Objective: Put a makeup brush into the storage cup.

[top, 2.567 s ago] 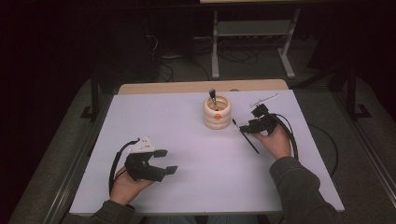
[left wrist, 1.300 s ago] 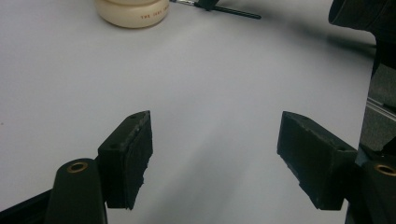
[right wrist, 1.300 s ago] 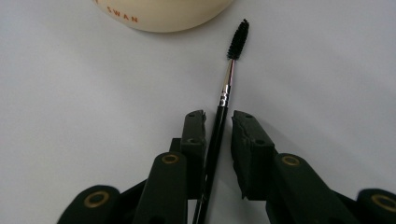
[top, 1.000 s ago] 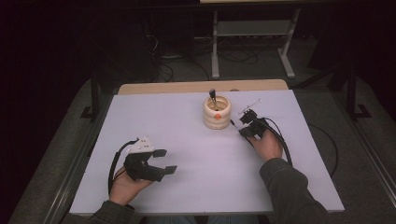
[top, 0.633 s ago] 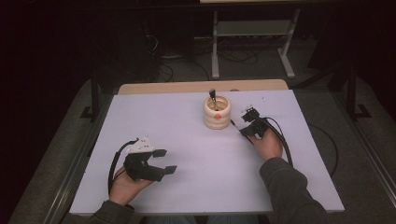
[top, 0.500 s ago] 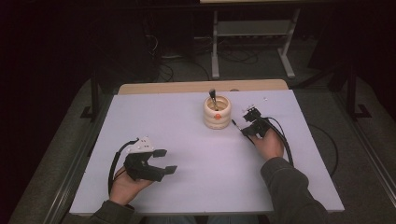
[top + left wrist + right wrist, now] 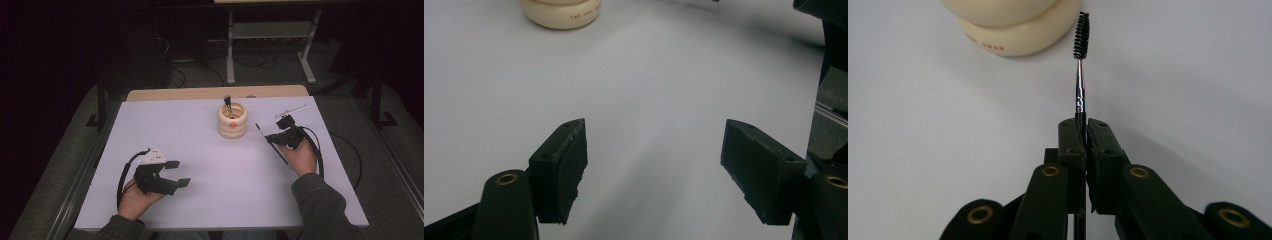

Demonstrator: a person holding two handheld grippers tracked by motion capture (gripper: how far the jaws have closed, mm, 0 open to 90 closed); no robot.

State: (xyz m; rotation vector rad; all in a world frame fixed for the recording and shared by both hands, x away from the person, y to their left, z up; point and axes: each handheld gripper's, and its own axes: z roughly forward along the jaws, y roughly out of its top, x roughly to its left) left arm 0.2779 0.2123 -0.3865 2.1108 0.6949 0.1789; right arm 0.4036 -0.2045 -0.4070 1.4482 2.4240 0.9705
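Note:
A cream ribbed holder (image 7: 232, 121) stands at the table's back middle with a dark brush (image 7: 227, 103) upright in it. To its right, my right gripper (image 7: 274, 136) is shut on a thin spoolie brush (image 7: 260, 128) whose bristle end points toward the holder. In the right gripper view the jaws (image 7: 1082, 125) clamp the brush's stem (image 7: 1079, 85), and its bristles reach beside the holder's base (image 7: 1013, 30). My left gripper (image 7: 179, 173) rests at the front left, open, nothing between its pads (image 7: 566, 165). The holder (image 7: 561, 10) sits far ahead of it.
A thin pale tool (image 7: 291, 109) lies on the white tabletop (image 7: 200, 150) behind the right gripper. Cables trail from both grippers. A metal stand (image 7: 270, 45) and dark floor lie beyond the table's wooden far edge.
My right hand has shifted a little to the right and lifted slightly, carrying the spoolie brush away from the holder. The left hand and its gripper have not moved.

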